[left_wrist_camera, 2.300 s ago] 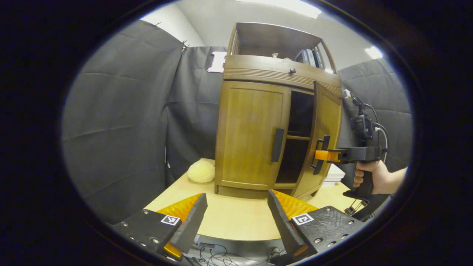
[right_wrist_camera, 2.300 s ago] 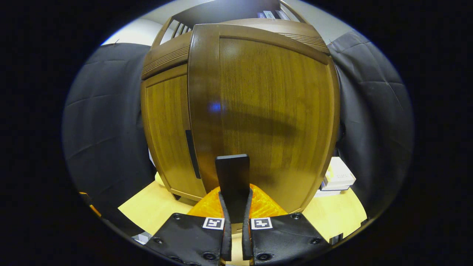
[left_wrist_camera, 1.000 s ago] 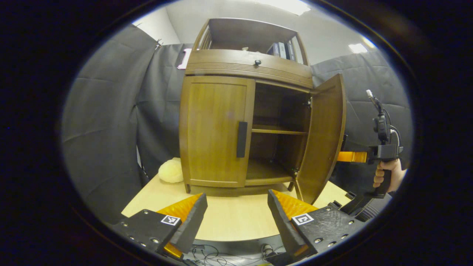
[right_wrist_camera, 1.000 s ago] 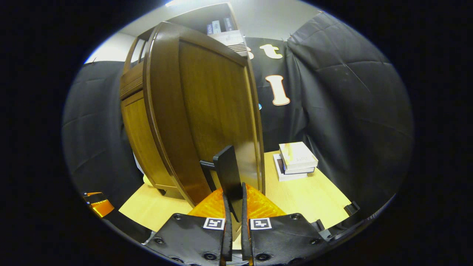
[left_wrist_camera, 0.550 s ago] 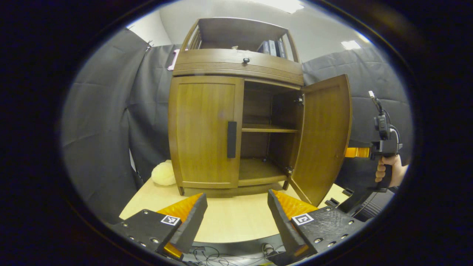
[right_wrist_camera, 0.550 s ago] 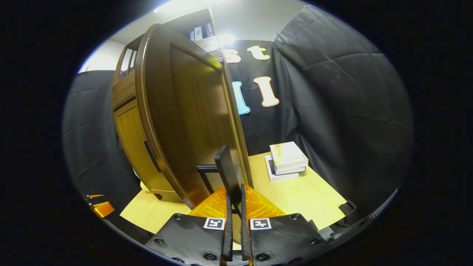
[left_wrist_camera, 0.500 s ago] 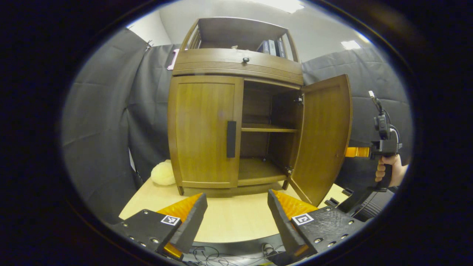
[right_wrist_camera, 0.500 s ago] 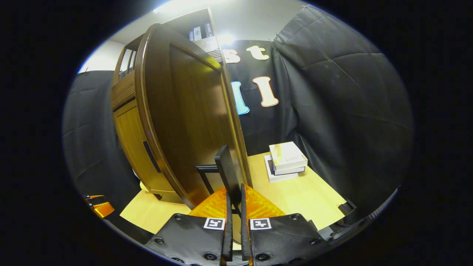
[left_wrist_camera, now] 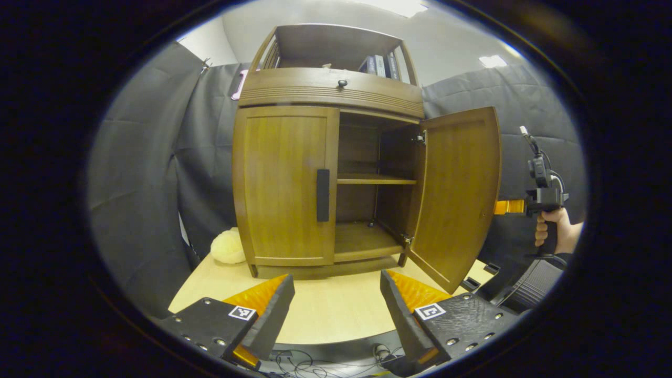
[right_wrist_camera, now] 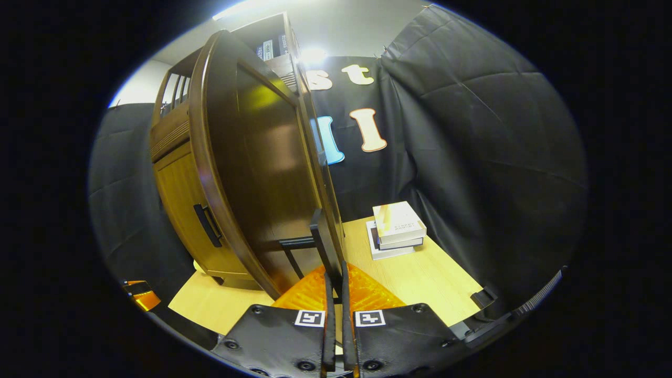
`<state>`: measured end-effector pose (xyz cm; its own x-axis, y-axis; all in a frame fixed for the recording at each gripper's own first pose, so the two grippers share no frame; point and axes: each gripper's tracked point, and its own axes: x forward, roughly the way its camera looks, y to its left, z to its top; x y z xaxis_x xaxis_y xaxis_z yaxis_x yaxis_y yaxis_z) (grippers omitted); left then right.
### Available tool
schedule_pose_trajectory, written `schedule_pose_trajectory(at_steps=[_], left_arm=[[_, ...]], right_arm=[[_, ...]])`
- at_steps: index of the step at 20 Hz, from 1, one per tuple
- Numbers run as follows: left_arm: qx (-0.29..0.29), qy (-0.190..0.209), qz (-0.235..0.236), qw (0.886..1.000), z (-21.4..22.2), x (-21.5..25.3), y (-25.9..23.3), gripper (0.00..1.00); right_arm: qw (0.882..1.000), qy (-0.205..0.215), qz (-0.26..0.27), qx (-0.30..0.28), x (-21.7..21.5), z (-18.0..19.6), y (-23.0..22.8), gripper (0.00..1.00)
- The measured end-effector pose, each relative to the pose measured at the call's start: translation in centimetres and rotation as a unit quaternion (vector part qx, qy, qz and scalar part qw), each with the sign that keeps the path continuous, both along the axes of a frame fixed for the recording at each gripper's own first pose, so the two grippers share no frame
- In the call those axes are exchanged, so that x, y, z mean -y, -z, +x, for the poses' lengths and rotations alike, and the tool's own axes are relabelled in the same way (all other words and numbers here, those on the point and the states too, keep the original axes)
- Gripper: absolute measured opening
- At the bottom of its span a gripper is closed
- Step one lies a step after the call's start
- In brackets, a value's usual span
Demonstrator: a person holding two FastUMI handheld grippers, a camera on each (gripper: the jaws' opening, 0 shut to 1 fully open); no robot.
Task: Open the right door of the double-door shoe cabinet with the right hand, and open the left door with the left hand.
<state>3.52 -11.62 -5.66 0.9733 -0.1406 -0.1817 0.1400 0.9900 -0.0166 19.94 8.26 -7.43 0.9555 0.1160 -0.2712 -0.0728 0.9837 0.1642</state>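
On the counter (left_wrist_camera: 320, 310), the shoe cabinet's right door (left_wrist_camera: 457, 194) stands wide, right tongs (right_wrist_camera: 334, 283) clamped on its handle (right_wrist_camera: 324, 247). Left tongs (left_wrist_camera: 336, 294), spread wide, should approach the left door's handle (left_wrist_camera: 322, 195) squarely.

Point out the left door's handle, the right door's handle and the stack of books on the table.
left door's handle (left_wrist_camera: 322, 195): left gripper view, mid bar.
right door's handle (right_wrist_camera: 324, 247): right gripper view, bar above the fingers.
stack of books (right_wrist_camera: 397, 223): right gripper view, top cover.

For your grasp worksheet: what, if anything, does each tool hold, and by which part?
The right tool grips the open right door by its handle. The left tool is open, holding nothing.
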Motion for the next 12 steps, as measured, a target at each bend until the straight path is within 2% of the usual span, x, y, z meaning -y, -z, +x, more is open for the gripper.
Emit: schedule_pose_trajectory(at_steps=[1,2,3,4,6,7,9,10,11,12], left_arm=[[-0.002,0.003,-0.002,1.000,0.0,0.1,0.0,0.93],[-0.004,0.006,-0.003,1.000,-0.1,0.2,0.1,0.93],[-0.004,0.008,-0.003,1.000,-0.1,0.2,0.1,0.93],[-0.004,0.011,-0.001,1.000,-0.1,0.3,0.1,0.94],[-0.001,0.014,0.003,1.000,0.3,0.2,0.2,0.94],[-0.001,0.016,0.003,1.000,0.3,0.2,0.3,0.93],[-0.002,0.020,0.000,1.000,0.3,0.4,0.4,0.93],[-0.002,0.022,-0.002,1.000,0.3,0.5,0.5,0.93],[-0.002,0.024,-0.002,1.000,0.4,0.6,0.6,0.93],[-0.001,0.026,-0.003,1.000,0.4,0.7,0.6,0.93]], right_arm=[[1.000,0.001,-0.005,0.002,0.2,-0.2,-0.1,0.07],[1.000,0.002,-0.010,0.005,0.3,-0.3,-0.1,0.13],[1.000,0.006,-0.013,0.008,0.8,-0.4,-0.4,0.13],[1.000,0.011,-0.015,0.009,1.2,-0.7,-0.4,0.07],[1.000,0.022,-0.012,0.007,2.2,-1.0,-0.4,0.06],[1.000,0.026,-0.008,0.006,2.4,-1.2,-0.5,0.00],[0.999,0.030,0.004,0.013,2.5,-1.8,-1.3,0.02],[0.999,0.034,0.007,0.018,2.5,-2.1,-1.7,0.07],[0.999,0.040,0.007,0.021,2.8,-2.4,-2.1,0.00],[0.999,0.044,0.009,0.024,2.9,-2.8,-2.4,0.00]])
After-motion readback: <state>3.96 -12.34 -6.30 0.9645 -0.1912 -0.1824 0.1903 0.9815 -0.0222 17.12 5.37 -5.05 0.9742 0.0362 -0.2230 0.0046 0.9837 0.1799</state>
